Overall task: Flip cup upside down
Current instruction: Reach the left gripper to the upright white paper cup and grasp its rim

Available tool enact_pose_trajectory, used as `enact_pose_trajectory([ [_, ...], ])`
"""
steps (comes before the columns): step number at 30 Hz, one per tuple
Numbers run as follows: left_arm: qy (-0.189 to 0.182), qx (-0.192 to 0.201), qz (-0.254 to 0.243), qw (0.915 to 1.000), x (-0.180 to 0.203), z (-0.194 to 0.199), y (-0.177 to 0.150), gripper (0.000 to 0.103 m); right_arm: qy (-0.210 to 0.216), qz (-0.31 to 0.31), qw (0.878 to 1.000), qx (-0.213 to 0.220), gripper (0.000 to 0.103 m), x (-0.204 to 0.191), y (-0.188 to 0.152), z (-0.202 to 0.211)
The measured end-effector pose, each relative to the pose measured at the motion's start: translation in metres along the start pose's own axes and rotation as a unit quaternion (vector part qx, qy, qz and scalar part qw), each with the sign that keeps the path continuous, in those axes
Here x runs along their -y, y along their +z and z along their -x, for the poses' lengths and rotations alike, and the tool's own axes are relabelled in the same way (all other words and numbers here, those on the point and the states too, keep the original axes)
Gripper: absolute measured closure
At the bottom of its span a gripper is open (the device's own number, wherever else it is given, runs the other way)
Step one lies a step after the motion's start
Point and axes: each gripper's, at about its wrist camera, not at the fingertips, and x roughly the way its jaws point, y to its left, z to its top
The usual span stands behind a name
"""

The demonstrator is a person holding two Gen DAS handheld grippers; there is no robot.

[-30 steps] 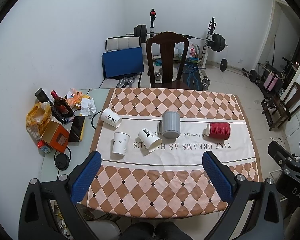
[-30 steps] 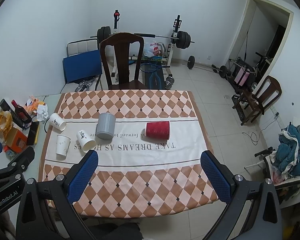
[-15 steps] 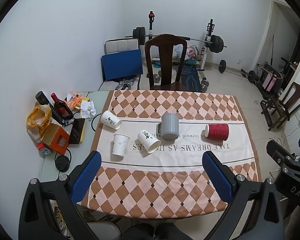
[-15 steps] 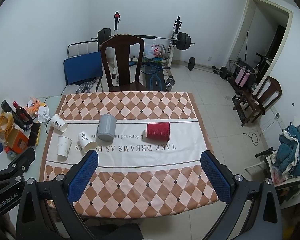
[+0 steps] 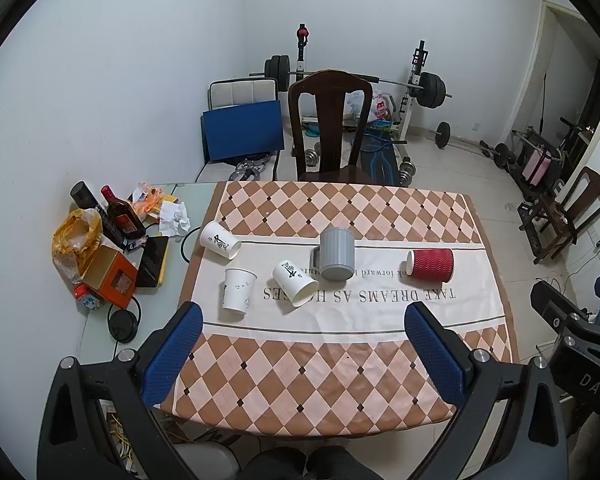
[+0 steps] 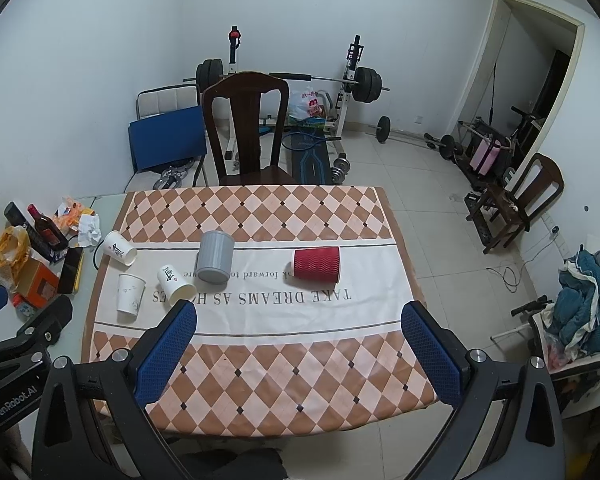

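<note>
Left gripper [image 5: 302, 326] with blue-padded jaws spread wide and holding nothing, hovering high above the near edge of the table; right gripper [image 6: 300, 326] likewise spread and empty, at much the same height, just to the right. Below, on the white band of the brown-and-pink checkered tablecloth [image 5: 320, 380], a row of cups: upright white paper cup [image 5: 238, 290] at the left end, apparently mouth up; two printed white paper cups on their sides, one toward the far left [image 5: 219, 240] and one near the middle [image 5: 295, 283]; grey ribbed plastic mug [image 5: 337, 254] standing with handle to its left, rim orientation hard to tell; red corrugated paper cup [image 5: 430, 265] on its side to the right, mouth toward the mug. Beyond the cloth's left edge, bottles, an orange box [image 5: 110, 276] and crumpled paper; a dark wooden chair [image 5: 330, 124] behind the table. Judged stage: start of approach, nothing yet touched, no single cup obviously singled out. Next move likely: descent toward one chosen cup, jaws straddling its wall, a light squeeze to avoid crushing paper, then rotation to set the mouth down on the cloth.
</note>
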Motion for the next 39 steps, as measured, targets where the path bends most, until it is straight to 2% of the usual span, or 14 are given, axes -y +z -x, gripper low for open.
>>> enact_pose_trajectory([
  [5, 0.009, 0.0, 0.003, 1.0, 0.002, -0.003, -0.003, 0.0, 0.005, -0.004, 1.0, -0.01, 0.0, -0.003, 0.014, -0.009],
  [10, 0.032, -0.032, 0.021, 0.9988, -0.002, -0.047, -0.004, 0.0, 0.009, -0.002, 0.998, -0.061, 0.0, -0.008, 0.017, -0.068],
  [11, 0.039, -0.04, 0.023, 0.9982, -0.003, -0.059, -0.006, 0.0, 0.008, 0.001, 0.998, -0.07, 0.0, -0.009, 0.001, -0.083],
  [14, 0.063, -0.069, 0.027, 0.9953, -0.005, -0.093, -0.016, 0.0, 0.008, 0.011, 0.995, -0.102, 0.0, -0.015, -0.013, -0.131],
  [16, 0.078, -0.081, 0.027, 0.9933, -0.014, -0.113, -0.04, 0.0, 0.011, 0.019, 0.992, -0.126, 0.0, -0.021, -0.021, -0.165],
  [19, 0.093, -0.106, 0.029, 0.9896, -0.017, -0.146, -0.051, 0.0, 0.022, 0.03, 0.986, -0.161, 0.0, -0.026, -0.043, -0.212],
  [26, 0.1, -0.144, 0.038, 0.9839, -0.029, -0.208, -0.063, 0.0, 0.035, 0.046, 0.974, -0.217, 0.0, -0.042, -0.081, -0.296],
  [29, 0.099, -0.166, 0.027, 0.9807, -0.032, -0.237, -0.063, 0.0, 0.032, 0.05, 0.969, -0.242, 0.0, -0.053, -0.09, -0.328],
  [31, 0.097, -0.179, -0.001, 0.9792, -0.033, -0.254, -0.062, 0.0, 0.027, 0.051, 0.964, -0.26, 0.0, -0.058, -0.094, -0.347],
  [32, 0.098, -0.186, -0.034, 0.9771, -0.03, -0.264, -0.06, 0.0, 0.024, 0.052, 0.962, -0.268, 0.0, -0.058, -0.094, -0.352],
  [34, 0.102, -0.194, -0.105, 0.9701, -0.023, -0.278, -0.056, 0.0, 0.015, 0.051, 0.957, -0.287, 0.0, -0.062, -0.096, -0.368],
  [36, 0.117, -0.191, -0.209, 0.9519, -0.012, -0.292, -0.053, 0.0, 0.01, 0.044, 0.952, -0.303, 0.0, -0.062, -0.096, -0.38],
  [37, 0.126, -0.188, -0.262, 0.9381, -0.008, -0.299, -0.053, 0.0, 0.008, 0.041, 0.95, -0.309, 0.0, -0.062, -0.096, -0.385],
  [39, 0.141, -0.168, -0.37, 0.9027, 0.0, -0.31, -0.055, 0.0, -0.001, 0.037, 0.947, -0.319, 0.0, -0.06, -0.096, -0.395],
])
